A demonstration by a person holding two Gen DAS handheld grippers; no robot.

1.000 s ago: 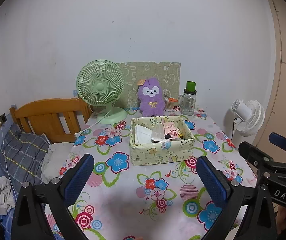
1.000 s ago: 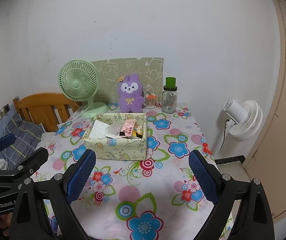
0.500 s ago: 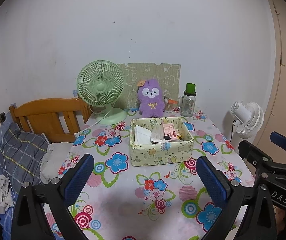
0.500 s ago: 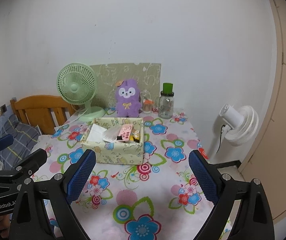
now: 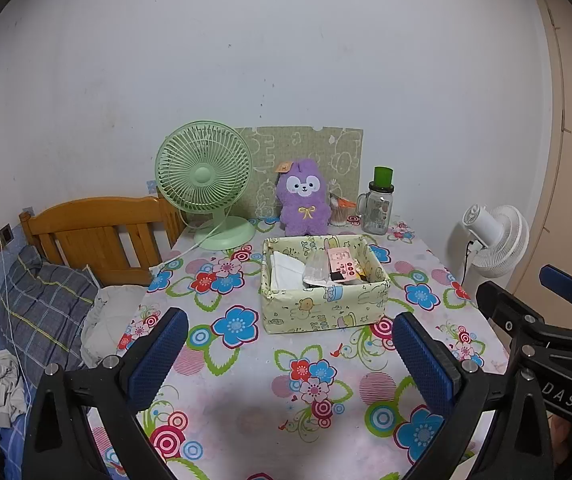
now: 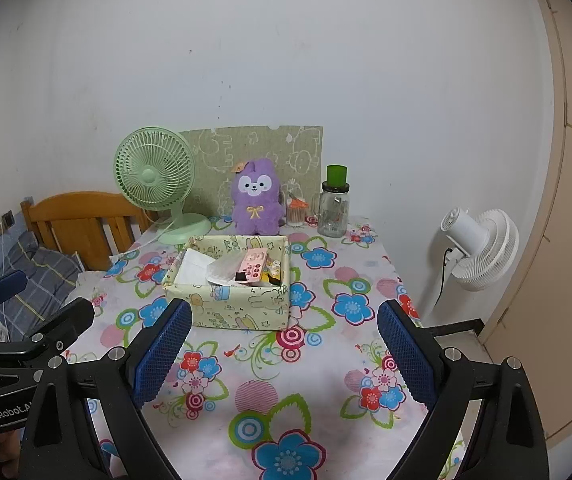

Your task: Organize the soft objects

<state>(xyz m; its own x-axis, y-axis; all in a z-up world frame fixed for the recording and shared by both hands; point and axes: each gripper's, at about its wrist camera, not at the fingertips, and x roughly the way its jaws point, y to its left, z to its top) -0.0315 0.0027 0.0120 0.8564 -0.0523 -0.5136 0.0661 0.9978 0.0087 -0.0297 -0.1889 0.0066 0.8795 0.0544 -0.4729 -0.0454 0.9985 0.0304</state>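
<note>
A purple plush toy (image 5: 304,200) sits upright at the back of the flowered table, against a green patterned board; it also shows in the right wrist view (image 6: 255,198). A pale yellow fabric box (image 5: 321,308) holding papers and small packets stands mid-table, also in the right wrist view (image 6: 226,300). My left gripper (image 5: 286,344) is open and empty, above the near part of the table. My right gripper (image 6: 284,340) is open and empty, to the right of the left one, short of the box.
A green desk fan (image 5: 206,176) stands back left, a glass jar with a green lid (image 5: 377,208) back right. A wooden headboard (image 5: 94,228) and bedding (image 5: 42,304) lie left of the table. A white floor fan (image 6: 481,244) stands on the right.
Both grippers have drawn back and risen slightly, so the table and box look a little farther away. Both stay open and empty.
</note>
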